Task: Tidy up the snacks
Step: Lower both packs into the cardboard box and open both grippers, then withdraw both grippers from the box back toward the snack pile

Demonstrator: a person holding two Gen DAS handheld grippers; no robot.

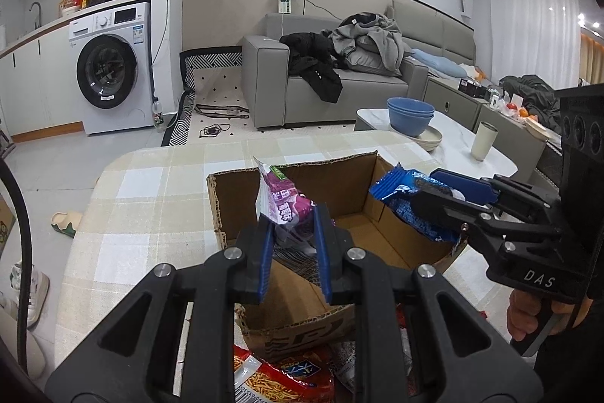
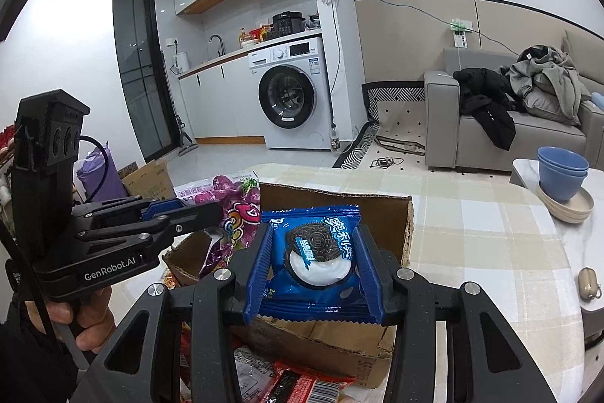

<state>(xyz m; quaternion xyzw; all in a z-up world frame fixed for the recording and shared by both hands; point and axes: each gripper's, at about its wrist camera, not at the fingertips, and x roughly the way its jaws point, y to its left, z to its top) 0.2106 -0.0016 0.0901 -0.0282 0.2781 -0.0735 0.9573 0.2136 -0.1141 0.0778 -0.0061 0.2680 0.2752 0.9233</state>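
An open cardboard box (image 1: 234,210) stands on the checked tablecloth. My left gripper (image 1: 292,214) is shut on a purple snack packet (image 1: 283,199) and holds it over the box's left part. My right gripper (image 2: 315,233) is shut on a blue Oreo packet (image 2: 321,248) and holds it over the box (image 2: 392,214). In the left wrist view the right gripper (image 1: 426,191) with the blue packet (image 1: 400,191) hangs over the box's right wall. In the right wrist view the left gripper (image 2: 211,214) holds the purple packet (image 2: 234,214) at left.
Red snack packets (image 1: 287,380) lie on the table in front of the box, also in the right wrist view (image 2: 298,384). Blue bowls (image 1: 411,116) on plates and a cup (image 1: 483,140) stand on a white side table. A small beige case (image 2: 589,282) lies at right.
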